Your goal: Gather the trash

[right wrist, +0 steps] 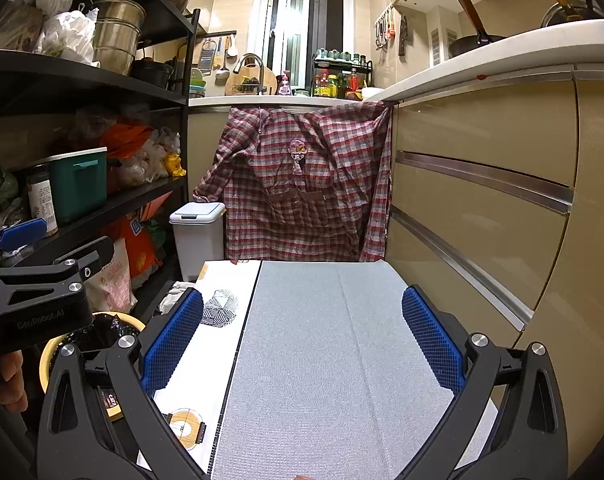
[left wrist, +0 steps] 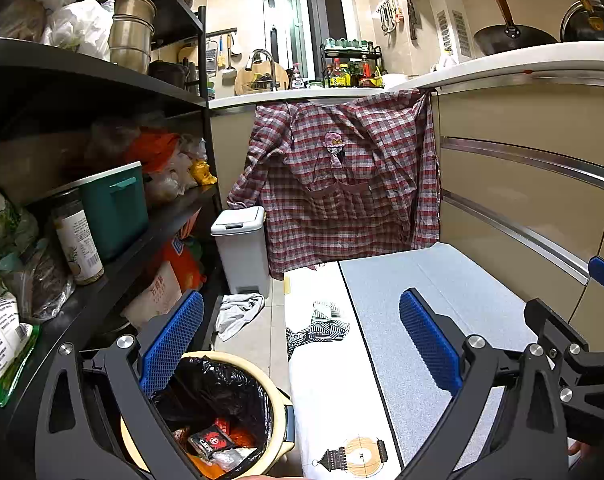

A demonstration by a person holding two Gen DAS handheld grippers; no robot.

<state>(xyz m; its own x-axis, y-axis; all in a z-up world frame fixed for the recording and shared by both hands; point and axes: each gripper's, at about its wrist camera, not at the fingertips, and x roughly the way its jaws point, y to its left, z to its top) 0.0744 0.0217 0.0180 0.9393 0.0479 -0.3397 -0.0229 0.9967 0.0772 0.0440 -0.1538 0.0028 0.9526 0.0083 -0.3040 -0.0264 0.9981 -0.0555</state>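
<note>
kitchen; grey mat (right wrist: 326, 360) bare | bin (left wrist: 221, 412) beside it | left gripper (left wrist: 302, 344), right gripper (right wrist: 302, 340) fingers wide, empty

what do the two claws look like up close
Both are the same build: black angular linkage arms with round silver bolt heads, ending in flat fingers faced with blue dimpled pads. The left claw shows its body in the right view, printed GenRobot.AI in grey. The right claw matches. No cables or sleeves are visible.
</note>
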